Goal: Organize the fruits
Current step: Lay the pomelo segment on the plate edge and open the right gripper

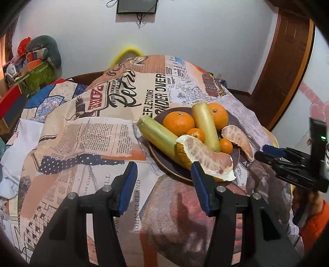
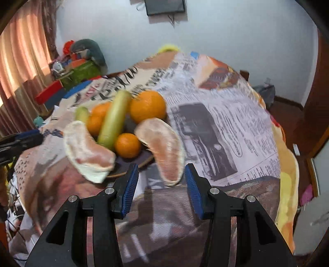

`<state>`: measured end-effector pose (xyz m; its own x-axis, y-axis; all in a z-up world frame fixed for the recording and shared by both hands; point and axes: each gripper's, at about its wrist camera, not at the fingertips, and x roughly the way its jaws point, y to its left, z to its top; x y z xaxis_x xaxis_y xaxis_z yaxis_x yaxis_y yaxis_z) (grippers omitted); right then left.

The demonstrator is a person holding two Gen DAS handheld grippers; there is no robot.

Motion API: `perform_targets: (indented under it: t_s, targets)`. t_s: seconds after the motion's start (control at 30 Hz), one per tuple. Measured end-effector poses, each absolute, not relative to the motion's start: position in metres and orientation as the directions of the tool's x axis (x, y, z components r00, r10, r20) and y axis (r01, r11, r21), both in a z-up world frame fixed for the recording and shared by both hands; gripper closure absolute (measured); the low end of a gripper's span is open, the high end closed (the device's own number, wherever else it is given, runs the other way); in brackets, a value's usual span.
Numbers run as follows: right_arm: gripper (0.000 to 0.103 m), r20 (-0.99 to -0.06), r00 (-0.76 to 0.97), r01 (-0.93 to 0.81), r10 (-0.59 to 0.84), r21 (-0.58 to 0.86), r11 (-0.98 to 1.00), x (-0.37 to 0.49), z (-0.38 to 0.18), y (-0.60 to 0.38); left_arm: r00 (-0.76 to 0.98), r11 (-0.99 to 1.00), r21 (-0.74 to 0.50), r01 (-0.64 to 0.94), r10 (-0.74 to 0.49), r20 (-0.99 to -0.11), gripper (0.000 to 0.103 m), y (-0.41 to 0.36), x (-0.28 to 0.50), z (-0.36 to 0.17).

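Note:
A dark plate (image 1: 174, 171) (image 2: 131, 162) on the newspaper-print cloth holds several oranges (image 1: 178, 122) (image 2: 147, 106), two pale green cucumber-like pieces (image 1: 205, 125) (image 2: 114, 120) and two peeled pomelo segments (image 1: 207, 157) (image 1: 238, 140). My left gripper (image 1: 164, 170) is open and empty, just in front of the plate's near left rim. My right gripper (image 2: 161, 171) is open, its pads on either side of the tip of the right pomelo segment (image 2: 164, 147), not closed on it. The right gripper also shows in the left wrist view (image 1: 275, 151).
The patterned cloth (image 1: 92, 133) (image 2: 236, 127) covers the round table. Boxes and cushions (image 1: 35, 61) (image 2: 78, 63) are piled at the back left. A wooden door (image 1: 287, 67) stands to the right. A dark screen (image 1: 136, 6) hangs on the wall.

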<state>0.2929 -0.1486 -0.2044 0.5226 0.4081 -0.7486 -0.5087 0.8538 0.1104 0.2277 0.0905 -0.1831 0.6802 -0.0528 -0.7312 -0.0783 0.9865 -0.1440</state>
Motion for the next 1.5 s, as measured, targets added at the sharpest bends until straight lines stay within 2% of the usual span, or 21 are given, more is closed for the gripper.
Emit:
perform_targets:
  t_s: [0.4, 0.7, 0.97, 1.1, 1.4, 1.5]
  targets:
    - [0.057, -0.765, 0.498, -0.541, 0.407, 0.093, 0.836, 0.328, -0.219, -0.126, 0.679, 0.988, -0.145, -0.060, -0.066, -0.731, 0.049, 0.083, 0.238, -0.185]
    - [0.065, -0.743, 0.516, -0.551, 0.427, 0.093, 0.829, 0.314, -0.211, -0.138, 0.698, 0.988, -0.146, -0.047, -0.072, -0.712, 0.049, 0.079, 0.241, -0.179]
    - [0.069, -0.668, 0.553, -0.572, 0.498, 0.131, 0.810, 0.313, -0.180, -0.124, 0.723, 0.987, -0.154, -0.050, -0.071, -0.688, 0.049, 0.082, 0.237, -0.169]
    - [0.069, -0.669, 0.566, -0.574, 0.481, 0.098, 0.813, 0.317, -0.182, -0.107, 0.725, 0.986, -0.157, -0.056, -0.068, -0.686, 0.049, 0.085, 0.236, -0.168]
    - [0.069, -0.721, 0.496, -0.558, 0.483, 0.161, 0.814, 0.307, -0.205, -0.111, 0.713, 0.983, -0.175, -0.064, -0.078, -0.697, 0.049, 0.085, 0.238, -0.175]
    - [0.066, -0.729, 0.495, -0.565, 0.472, 0.142, 0.813, 0.301, -0.215, -0.104, 0.712, 0.984, -0.168, -0.056, -0.079, -0.698, 0.049, 0.082, 0.238, -0.175]
